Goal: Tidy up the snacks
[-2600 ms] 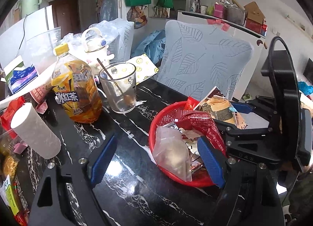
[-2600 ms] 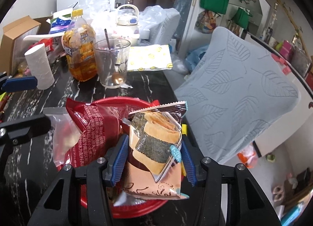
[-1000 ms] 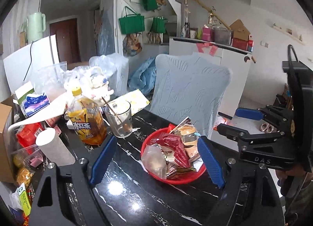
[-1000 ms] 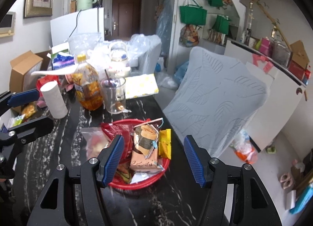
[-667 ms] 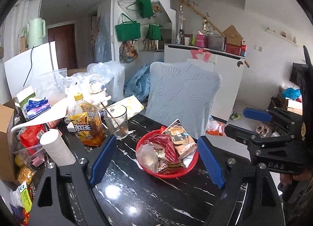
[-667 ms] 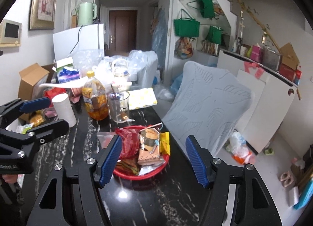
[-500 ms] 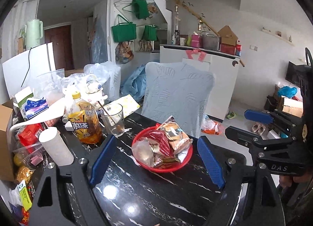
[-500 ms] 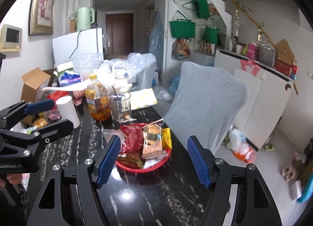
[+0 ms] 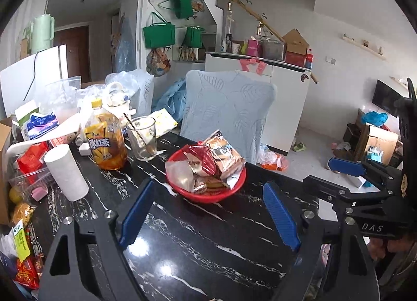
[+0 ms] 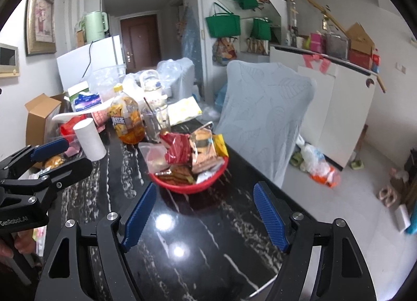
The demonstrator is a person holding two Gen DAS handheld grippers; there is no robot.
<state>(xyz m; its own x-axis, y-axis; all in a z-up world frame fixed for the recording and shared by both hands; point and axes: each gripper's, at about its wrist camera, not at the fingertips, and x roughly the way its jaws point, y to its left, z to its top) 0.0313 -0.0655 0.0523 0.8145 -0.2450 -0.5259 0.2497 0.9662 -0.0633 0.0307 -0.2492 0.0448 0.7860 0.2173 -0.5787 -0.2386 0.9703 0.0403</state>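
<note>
Right wrist view showed the right gripper (image 10: 204,212) and left gripper (image 9: 208,212) spread, empty, the right's jaws just widened; backing clear of the red snack basket (image 10: 208,183) looked wisest.

The iced-tea bottle (image 9: 106,142), far left on the table, carries a label with white Chinese characters reading 冰红茶. On the black body of the right gripper (image 9: 346,170) — seen from the left wrist — white letters spell "DAS". On the body of the left gripper (image 10: 56,156), seen from the right wrist, white print reads "GenRobot.AI". The snack wrappers' print is too small to read.
</note>
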